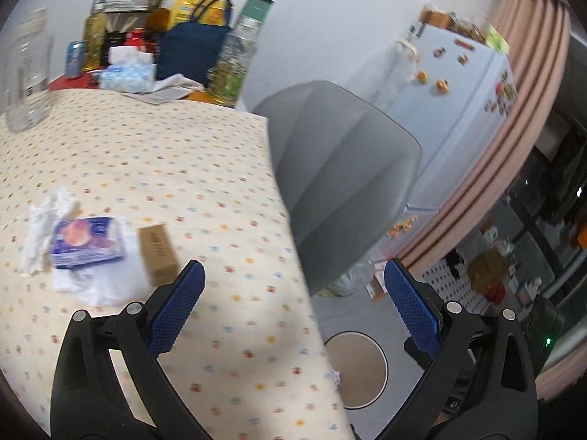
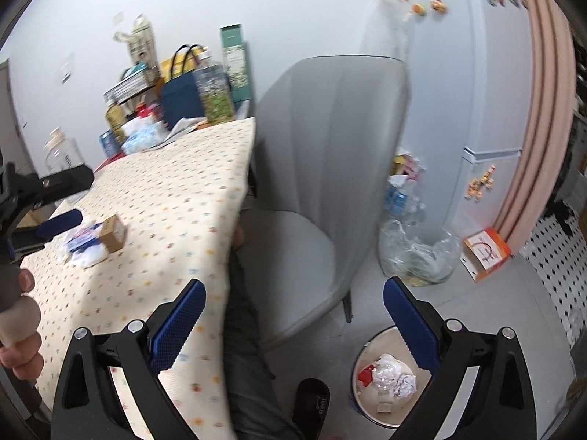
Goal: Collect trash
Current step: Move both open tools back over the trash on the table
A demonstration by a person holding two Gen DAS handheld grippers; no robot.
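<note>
A: Although some litter already lies in the bin (image 2: 385, 374) on the floor, a cluster remains on the desk (image 1: 183, 168): a small brown box (image 1: 157, 255) lying on its side, a blue wrapper (image 1: 86, 242) just beside it, and crumpled white tissue (image 1: 40, 234) partly under both. How do the tools stand?

B: The left tool (image 1: 293, 300) hangs above the desk's near edge, jaws spread wide and holding nothing; the brown box sits just beyond its left pad. The right tool (image 2: 293, 315) is likewise fully spread and empty, poised over the gap between the desk and the grey chair (image 2: 330, 154), with the bin below its right pad.

A: What could fail from here?

B: Probably the grasp. The three pieces overlap, so closing on the box may drag the wrapper or tissue along and shed them short of the bin. The tissue looks soft and thin; pads may pinch the patterned tablecloth with it.

A: And beyond the pile?

B: The bin lies low, near the chair and a person's slippered foot (image 2: 312, 407). A release from desk height risks a light scrap drifting onto the floor. The clear jar (image 1: 25, 69) stands well apart, so it seems safe.
</note>
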